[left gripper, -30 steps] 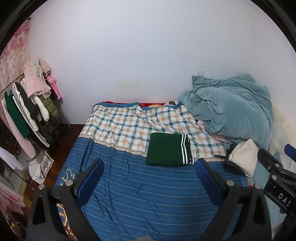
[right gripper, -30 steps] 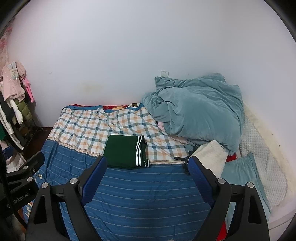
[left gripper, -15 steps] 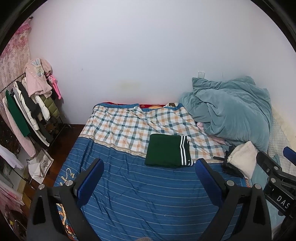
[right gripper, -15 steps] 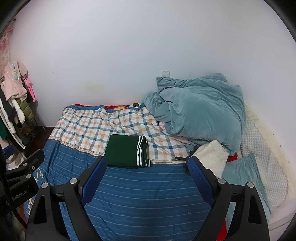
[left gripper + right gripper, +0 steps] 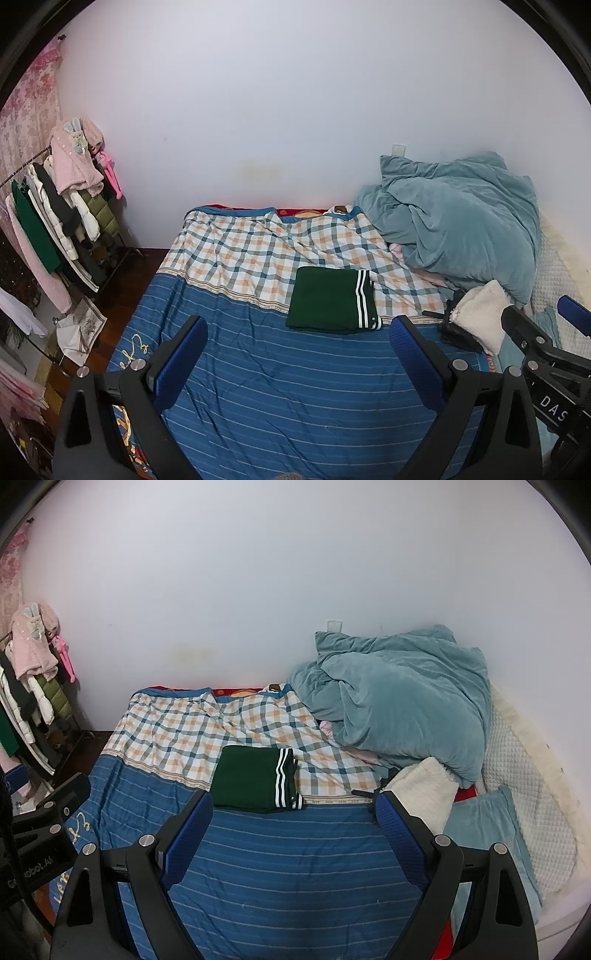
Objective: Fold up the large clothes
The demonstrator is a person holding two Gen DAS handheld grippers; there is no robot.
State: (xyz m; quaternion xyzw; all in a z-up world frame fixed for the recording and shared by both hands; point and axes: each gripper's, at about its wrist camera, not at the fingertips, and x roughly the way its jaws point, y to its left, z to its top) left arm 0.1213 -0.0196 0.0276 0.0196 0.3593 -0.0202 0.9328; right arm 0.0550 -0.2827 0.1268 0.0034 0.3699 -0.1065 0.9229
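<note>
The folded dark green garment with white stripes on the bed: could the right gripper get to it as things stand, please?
Probably yes. The right gripper is open and empty, and the folded dark green garment with white stripes lies just ahead on the blue striped bedspread, with nothing between them.

You have one folded green garment [image 5: 332, 300] on one bed [image 5: 280, 387], one rumpled teal duvet [image 5: 458, 225], one cream fleece bundle [image 5: 480, 314], one teal pillow [image 5: 487, 834], one clothes rack [image 5: 55, 221], one wall socket [image 5: 399, 149], and two tools: left tool [image 5: 298, 354], right tool [image 5: 293, 829].
</note>
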